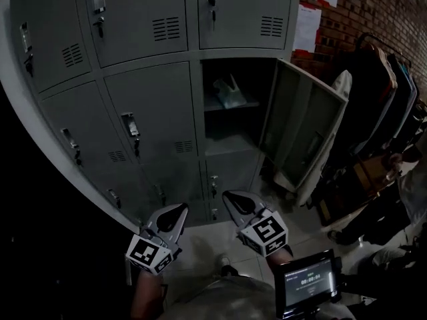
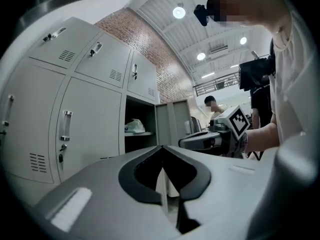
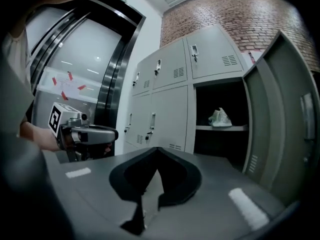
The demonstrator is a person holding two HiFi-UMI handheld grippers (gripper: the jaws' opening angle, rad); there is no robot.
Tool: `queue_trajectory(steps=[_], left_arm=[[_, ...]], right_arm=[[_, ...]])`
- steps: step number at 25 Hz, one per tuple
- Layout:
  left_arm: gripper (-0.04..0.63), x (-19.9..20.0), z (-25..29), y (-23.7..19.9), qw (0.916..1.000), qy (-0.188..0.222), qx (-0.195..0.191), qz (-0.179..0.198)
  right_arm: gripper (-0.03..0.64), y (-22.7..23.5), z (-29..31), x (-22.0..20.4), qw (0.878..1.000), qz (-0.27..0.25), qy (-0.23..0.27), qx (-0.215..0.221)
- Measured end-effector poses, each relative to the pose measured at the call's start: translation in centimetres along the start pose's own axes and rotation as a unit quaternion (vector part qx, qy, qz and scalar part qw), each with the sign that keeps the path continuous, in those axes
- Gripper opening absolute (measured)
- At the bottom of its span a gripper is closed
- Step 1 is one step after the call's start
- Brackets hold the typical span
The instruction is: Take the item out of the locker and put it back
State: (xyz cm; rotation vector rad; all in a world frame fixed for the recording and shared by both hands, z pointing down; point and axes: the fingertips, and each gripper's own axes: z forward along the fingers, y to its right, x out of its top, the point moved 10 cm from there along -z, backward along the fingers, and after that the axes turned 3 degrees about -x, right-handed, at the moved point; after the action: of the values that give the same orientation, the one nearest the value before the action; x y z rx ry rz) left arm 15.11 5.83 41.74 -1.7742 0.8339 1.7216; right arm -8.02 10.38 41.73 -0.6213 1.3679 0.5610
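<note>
Head view: a bank of grey lockers point(image 1: 140, 105) fills the frame. One middle compartment stands open, its door point(image 1: 303, 122) swung out to the right toward a rack of hanging clothes point(image 1: 380, 85), so the way in lies between the door's edge and the closed lockers at left. The item, a crumpled pale bag point(image 1: 229, 93), rests on the inner shelf point(image 1: 252, 103). The left gripper point(image 1: 180, 210) and right gripper point(image 1: 229, 196) are held low and side by side, tips toward the lockers, well apart from the opening. Left gripper view: jaws clenched together, empty; the bag sits on the shelf far ahead, and the right gripper is level alongside. Right gripper view: jaws likewise pressed together, empty; the door's edge stands at right.
</note>
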Motion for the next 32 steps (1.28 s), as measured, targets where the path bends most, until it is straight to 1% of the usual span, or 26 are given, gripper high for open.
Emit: queue_trajectory(steps=[3,6,8,10,12,15,18,20,22,23,24,28,30,32], left_arm=[[0.005,0.1,4.7,-4.5,0.9999,0.004,0.011,0.004],[0.005,0.2,7.9,-7.7,0.9999,0.001,0.013,0.005],[0.004,0.7,9.5,-9.2,1.0000,0.001,0.000,0.008],[0.005,1.2,10.8,-10.7,0.9997,0.000,-0.016,0.019],[0.005,1.4,11.9,-12.1,0.9993,-0.003,-0.027,0.026],[0.005,1.3,13.0,-13.6,0.9987,-0.010,-0.045,0.024],[0.005,1.3,13.7,-14.4,0.9980,-0.009,-0.058,0.025],[0.005,1.2,14.1,-14.6,0.9973,-0.007,-0.068,0.025],[0.005,1.1,14.4,-14.8,0.9967,-0.006,-0.077,0.025],[0.005,1.1,14.5,-14.9,0.9967,-0.004,-0.078,0.022],[0.005,1.0,14.6,-15.0,0.9967,-0.003,-0.079,0.019],[0.005,0.5,15.2,-15.4,0.9964,-0.006,-0.083,0.015],[0.005,0.5,15.3,-15.5,0.9960,-0.010,-0.087,0.016],[0.005,0.9,15.4,-15.8,0.9959,-0.004,-0.089,0.014]], right_arm=[[0.008,4.9,4.4,1.3,1.000,-0.013,0.014,0.005],[0.008,8.3,7.4,1.6,1.000,-0.016,0.010,0.000],[0.008,10.0,8.7,1.9,1.000,-0.005,0.010,-0.009],[0.008,11.2,9.8,2.3,1.000,0.000,0.014,-0.021],[0.008,12.0,10.8,2.5,0.999,-0.004,0.012,-0.035],[0.008,12.9,12.1,3.0,0.998,-0.011,0.004,-0.057],[0.013,14.3,13.0,4.5,0.996,-0.004,0.023,-0.088],[0.241,16.0,13.8,6.0,0.993,0.001,0.047,-0.108],[0.447,17.8,14.9,7.4,0.990,0.004,0.064,-0.126],[0.529,18.7,15.5,7.9,0.989,0.006,0.068,-0.132],[0.575,19.5,16.1,8.4,0.988,0.009,0.069,-0.135],[0.575,21.6,18.7,9.2,0.989,0.014,0.052,-0.136],[0.575,22.2,19.8,9.4,0.989,0.003,0.044,-0.143],[0.574,22.9,20.6,9.5,0.988,-0.007,0.040,-0.151]])
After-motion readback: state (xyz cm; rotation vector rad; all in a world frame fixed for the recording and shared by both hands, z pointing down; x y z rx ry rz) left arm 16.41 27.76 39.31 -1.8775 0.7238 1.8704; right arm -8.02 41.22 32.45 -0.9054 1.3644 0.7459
